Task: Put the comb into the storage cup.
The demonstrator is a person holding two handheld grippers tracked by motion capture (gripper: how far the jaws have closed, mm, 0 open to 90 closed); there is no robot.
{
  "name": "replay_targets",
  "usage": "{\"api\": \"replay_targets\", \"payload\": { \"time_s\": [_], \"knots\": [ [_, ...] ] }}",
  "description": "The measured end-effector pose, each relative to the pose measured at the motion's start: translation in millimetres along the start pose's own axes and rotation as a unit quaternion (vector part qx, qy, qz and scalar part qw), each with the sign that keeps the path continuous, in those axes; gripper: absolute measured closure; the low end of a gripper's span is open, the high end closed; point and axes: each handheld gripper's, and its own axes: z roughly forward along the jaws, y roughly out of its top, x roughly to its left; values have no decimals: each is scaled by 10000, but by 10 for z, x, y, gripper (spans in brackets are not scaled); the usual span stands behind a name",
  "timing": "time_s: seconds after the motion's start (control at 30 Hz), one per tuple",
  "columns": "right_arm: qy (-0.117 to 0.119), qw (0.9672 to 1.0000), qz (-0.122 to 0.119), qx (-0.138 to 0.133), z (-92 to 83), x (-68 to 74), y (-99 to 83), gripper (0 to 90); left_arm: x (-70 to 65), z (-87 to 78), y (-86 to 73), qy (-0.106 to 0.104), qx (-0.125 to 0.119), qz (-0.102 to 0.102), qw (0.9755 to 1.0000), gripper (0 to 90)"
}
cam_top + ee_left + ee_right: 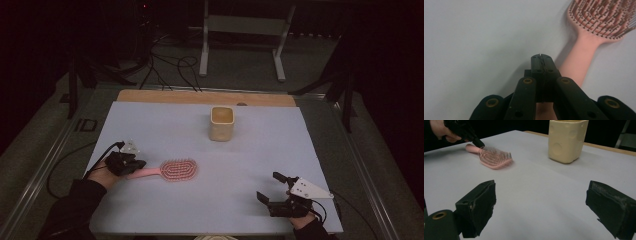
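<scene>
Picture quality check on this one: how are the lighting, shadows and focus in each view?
High view: dim, surroundings nearly black, the pale table evenly lit, no glare. Left gripper view: the left gripper is soft and close, the pink hairbrush casts a soft shadow to its left. Right gripper view: the right gripper jaws blur in the foreground; the cream container and brush are sharper.
</scene>
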Motion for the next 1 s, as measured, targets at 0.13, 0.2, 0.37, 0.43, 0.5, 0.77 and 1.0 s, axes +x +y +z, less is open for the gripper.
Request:
{"api": "replay_targets", "payload": {
  "time_s": [0.13,0.2,0.37,0.43,0.5,0.77,1.0],
  "knots": [
    [-4,10000,-7,5,0,1,1,90,-13,-12,-25,-63,11,-23,10000,900],
    [-4,10000,-1,3,-2,0,0,90,-28,-18,-32,-93,59,-23,9999,900],
    [-14,10000,-1,9,-3,-1,0,90,-125,-18,-44,-155,107,66,9998,900],
    [-20,10000,-1,9,-3,-3,0,90,-170,-32,-42,-151,78,71,9998,900],
    [-21,10000,3,6,-4,0,1,90,-219,-47,-40,-178,66,84,9998,900],
    [-22,10000,-7,19,-3,2,1,90,-312,-72,-76,-294,170,119,9994,900],
    [-31,10000,-18,24,0,3,0,90,-408,-90,-87,-352,217,129,9991,900]
  ]
}}
